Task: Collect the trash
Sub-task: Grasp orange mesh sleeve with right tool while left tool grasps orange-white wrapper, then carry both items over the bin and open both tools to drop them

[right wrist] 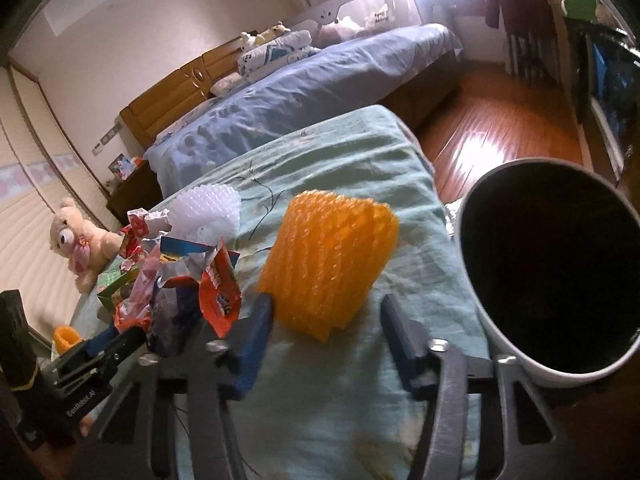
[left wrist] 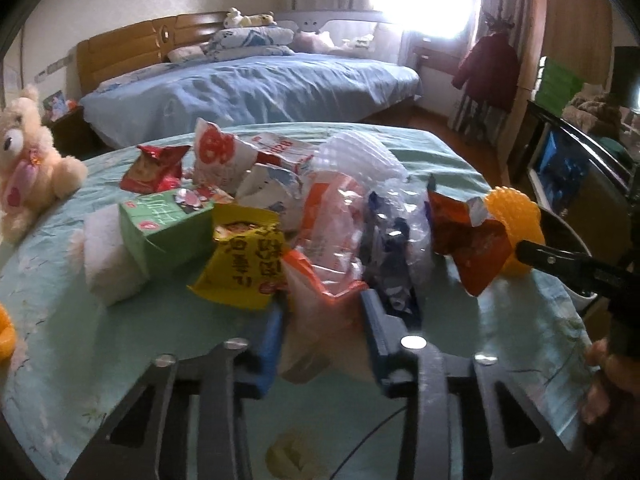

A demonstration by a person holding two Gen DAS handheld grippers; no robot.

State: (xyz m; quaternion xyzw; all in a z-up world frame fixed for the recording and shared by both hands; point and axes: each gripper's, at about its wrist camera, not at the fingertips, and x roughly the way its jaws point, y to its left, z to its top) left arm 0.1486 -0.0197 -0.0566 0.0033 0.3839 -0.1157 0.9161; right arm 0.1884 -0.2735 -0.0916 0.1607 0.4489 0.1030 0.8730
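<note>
The left gripper (left wrist: 324, 316) is clamped on an orange-and-clear wrapper (left wrist: 328, 240) in the trash pile on the table (left wrist: 100, 340). The right gripper (right wrist: 326, 320) has its jaws apart around the orange foam net (right wrist: 332, 260), not yet pinching. It should squeeze gently, then carry the net to the bin (right wrist: 500, 344) just beside.

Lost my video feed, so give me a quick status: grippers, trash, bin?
Left gripper closing around orange-and-clear wrapper. Right gripper open, orange foam net between fingers. Bin open at right, nothing blocking.
</note>
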